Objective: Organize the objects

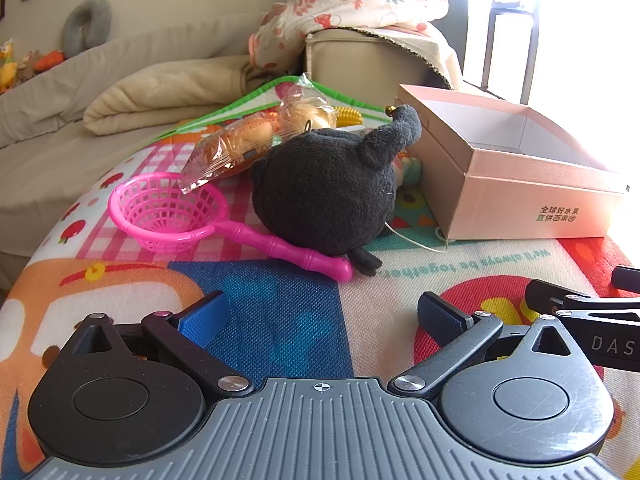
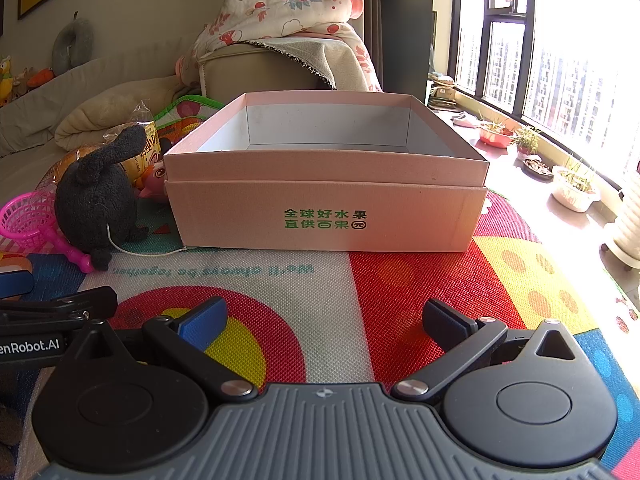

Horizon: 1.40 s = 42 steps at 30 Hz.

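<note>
Grippers: your left gripper point(image 1: 320, 314) and right gripper point(image 2: 326, 320) hover spread wide, empty, at lower frame.
Box: pink box point(image 2: 324, 212) sits centre frame.
Toys: black plush point(image 1: 324, 196) and pink strainer point(image 1: 168, 212), centre left.

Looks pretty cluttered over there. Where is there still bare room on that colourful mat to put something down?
The widest bare patch of mat lies between the two open tools and the front of the pink box. The box looks empty as far as its floor shows. It is crowded left of the box: the black plush toy, the pink toy strainer and the bagged snacks sit bunched together.
</note>
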Available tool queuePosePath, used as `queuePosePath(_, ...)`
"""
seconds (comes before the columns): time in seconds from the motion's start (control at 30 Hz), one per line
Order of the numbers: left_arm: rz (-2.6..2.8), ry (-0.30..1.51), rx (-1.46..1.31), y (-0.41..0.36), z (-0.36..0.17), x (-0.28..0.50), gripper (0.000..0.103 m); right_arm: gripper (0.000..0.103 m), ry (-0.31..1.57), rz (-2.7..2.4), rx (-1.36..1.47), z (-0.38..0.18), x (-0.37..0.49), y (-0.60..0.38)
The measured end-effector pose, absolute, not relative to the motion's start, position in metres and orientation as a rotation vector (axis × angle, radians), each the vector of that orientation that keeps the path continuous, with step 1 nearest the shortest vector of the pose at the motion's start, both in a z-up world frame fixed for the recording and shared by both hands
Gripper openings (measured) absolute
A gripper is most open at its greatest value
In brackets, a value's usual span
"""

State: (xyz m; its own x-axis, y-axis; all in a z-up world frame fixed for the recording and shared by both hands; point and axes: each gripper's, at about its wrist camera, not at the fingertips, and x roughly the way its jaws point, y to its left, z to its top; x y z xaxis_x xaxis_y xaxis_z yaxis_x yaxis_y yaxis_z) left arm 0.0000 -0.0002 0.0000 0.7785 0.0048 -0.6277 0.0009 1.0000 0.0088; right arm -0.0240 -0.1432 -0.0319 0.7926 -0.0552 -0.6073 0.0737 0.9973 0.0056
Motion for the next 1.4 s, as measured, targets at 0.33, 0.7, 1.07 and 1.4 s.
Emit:
queuePosePath(0.33,0.003,0.679,0.011,-0.0012,-0.0001,0.0000,0.103,0.103,0.654,-0.070,0.026,-0.0320,-0.0241,-0.1430)
queuePosePath(0.7,0.004,0.680,0.014,-0.0015,-0.0005,0.0010,0.103,0.103,0.652,-0.069,0.030,-0.0317,-0.0251,-0.1433)
queuePosePath(1.07,0.003,0.679,0.015,-0.0019,-0.0007,0.0015,0.103,0.103,0.654,-0.071,0.022,-0.0312,-0.0238,-0.1435)
queuePosePath(1.4,0.005,0.678,0.019,-0.0026,-0.0005,-0.0002,0.103,0.103,0.652,-0.069,0.025,-0.0302,-0.0259,-0.1442)
